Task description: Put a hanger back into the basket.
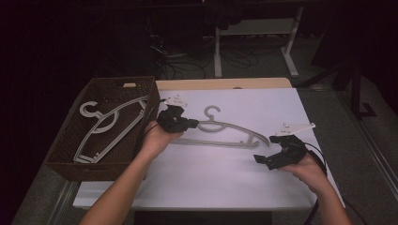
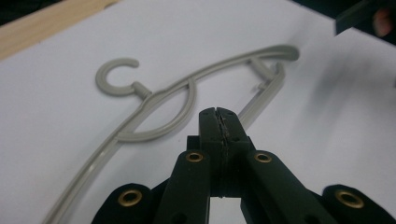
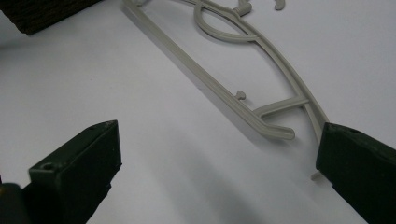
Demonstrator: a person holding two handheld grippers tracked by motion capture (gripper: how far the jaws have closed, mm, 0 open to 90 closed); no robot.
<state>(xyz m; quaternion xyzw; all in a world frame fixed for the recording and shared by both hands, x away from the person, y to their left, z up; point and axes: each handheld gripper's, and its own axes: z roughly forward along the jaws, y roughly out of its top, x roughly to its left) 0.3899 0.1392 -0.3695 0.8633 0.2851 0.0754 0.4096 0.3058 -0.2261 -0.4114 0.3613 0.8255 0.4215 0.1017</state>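
High view: a white-topped counter is carrying a dark brown woven basket at its left edge, with one pale grey plastic hanger lying inside it. A second pale grey plastic clothes hanger is lying flat mid-counter, hook pointing toward the far edge. The left tongs are hovering at this hanger's left end, close beside the basket; the right tongs are sitting just off its right end, toward the right edge.

Left gripper view: the left tongs are showing jaws pressed together with nothing between them, poised above the hanger; whether they are touching it I cannot tell.

Right gripper view: the right tongs are standing spread wide, the hanger's end lying near the right-hand jaw and not gripped.

Judgement: the job is probably moving hangers between basket and counter. One is lying in the basket, one on the counter, and neither tongs have a hold yet, so the lift of this hanger is still to be done.
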